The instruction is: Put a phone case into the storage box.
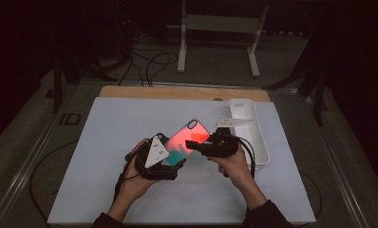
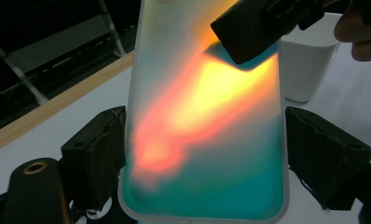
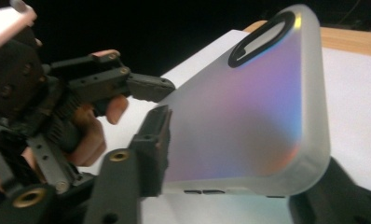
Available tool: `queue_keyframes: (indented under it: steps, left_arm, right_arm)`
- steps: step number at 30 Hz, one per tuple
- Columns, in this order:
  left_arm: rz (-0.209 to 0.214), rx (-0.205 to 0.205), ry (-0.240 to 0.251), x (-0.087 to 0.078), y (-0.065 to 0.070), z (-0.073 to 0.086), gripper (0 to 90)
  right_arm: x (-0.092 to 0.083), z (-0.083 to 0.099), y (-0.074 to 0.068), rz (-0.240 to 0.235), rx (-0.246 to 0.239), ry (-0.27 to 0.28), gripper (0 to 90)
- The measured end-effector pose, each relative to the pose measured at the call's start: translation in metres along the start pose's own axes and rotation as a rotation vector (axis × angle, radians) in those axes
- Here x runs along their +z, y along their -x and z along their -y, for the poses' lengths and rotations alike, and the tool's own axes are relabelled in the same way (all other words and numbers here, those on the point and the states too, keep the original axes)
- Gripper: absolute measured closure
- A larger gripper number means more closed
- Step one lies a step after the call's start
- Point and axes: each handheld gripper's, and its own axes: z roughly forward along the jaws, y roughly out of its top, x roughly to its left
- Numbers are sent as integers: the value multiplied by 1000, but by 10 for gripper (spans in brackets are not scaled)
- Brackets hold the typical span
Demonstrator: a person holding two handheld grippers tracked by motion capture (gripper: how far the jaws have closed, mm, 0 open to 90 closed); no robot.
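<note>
Handover midway: frosted translucent phone case with orange-to-teal gradient (image 1: 189,137) is up off the white worktop (image 1: 106,142), clamped across its lower end by my left claw (image 2: 204,158). Right claw (image 3: 239,182) is clamped on its top half. Placement in the white rectangular tray (image 1: 260,142) remains, I'd judge.

Both hands meet over the table's middle. The left gripper (image 1: 170,159) fingers (image 2: 97,154) clamp; the right gripper (image 1: 201,145) fingers (image 3: 153,149) grip too.

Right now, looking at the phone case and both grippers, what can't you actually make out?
- Phone case, high view: its lower end is hidden behind the left gripper.
- Phone case, left gripper view: top cut off by the frame edge and a black finger.
- White tray, high view: contents too dim and small to tell.
- Right gripper, its own view: right finger sits behind the case.
</note>
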Motion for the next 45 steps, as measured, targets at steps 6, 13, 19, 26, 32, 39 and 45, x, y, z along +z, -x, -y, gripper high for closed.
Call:
queue_keyframes:
  steps: [6, 13, 19, 26, 32, 39, 45]
  left_arm:
    - [5, 0, -11, 3, 2, 1, 171]
    - [-5, 20, -29, 5, 5, 0, 179]
    - [28, -15, -29, 5, 1, 1, 137]
    - [79, -68, -18, 1, -8, 1, 115]
    - [110, -96, -14, -1, -12, 2, 101]
    - [168, -137, -9, -2, -17, 4, 66]
    - [214, -154, -13, 0, -20, 6, 23]
  right_arm:
    - [0, 0, -2, -45, 22, 13, 738]
    - [1, -1, -7, -96, 35, 37, 864]
    - [0, -4, -11, -70, -12, 28, 866]
    - [-2, -5, -9, -55, -23, 26, 865]
    - [-4, -5, -9, -52, -40, 21, 865]
    - [-9, -7, -11, -66, -82, 28, 865]
    - [-13, -9, -15, -91, -112, 34, 865]
